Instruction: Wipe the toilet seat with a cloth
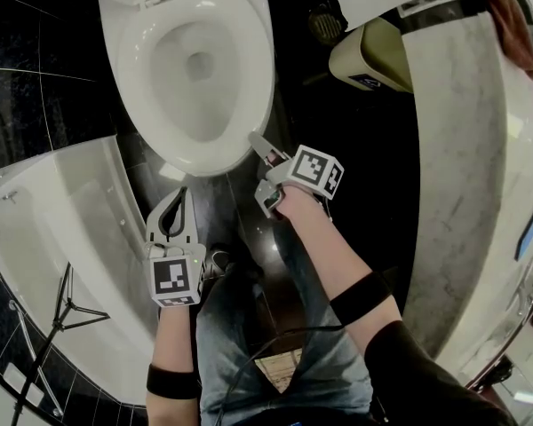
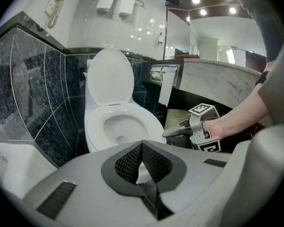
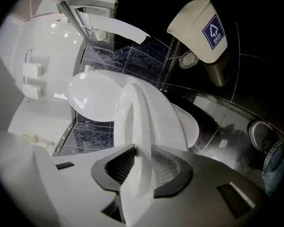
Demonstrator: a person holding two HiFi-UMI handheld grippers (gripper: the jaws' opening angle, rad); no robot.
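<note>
right gripper [image 3: 143, 149] is clamping the seat [image 3: 144, 109] at its front edge, with the lid [image 3: 92, 96] standing open beyond it. left gripper [image 2: 142, 144] is hovering beside it, a little back, jaws closed on nothing, with the bowl [image 2: 124, 126] just ahead of its tips.
</note>
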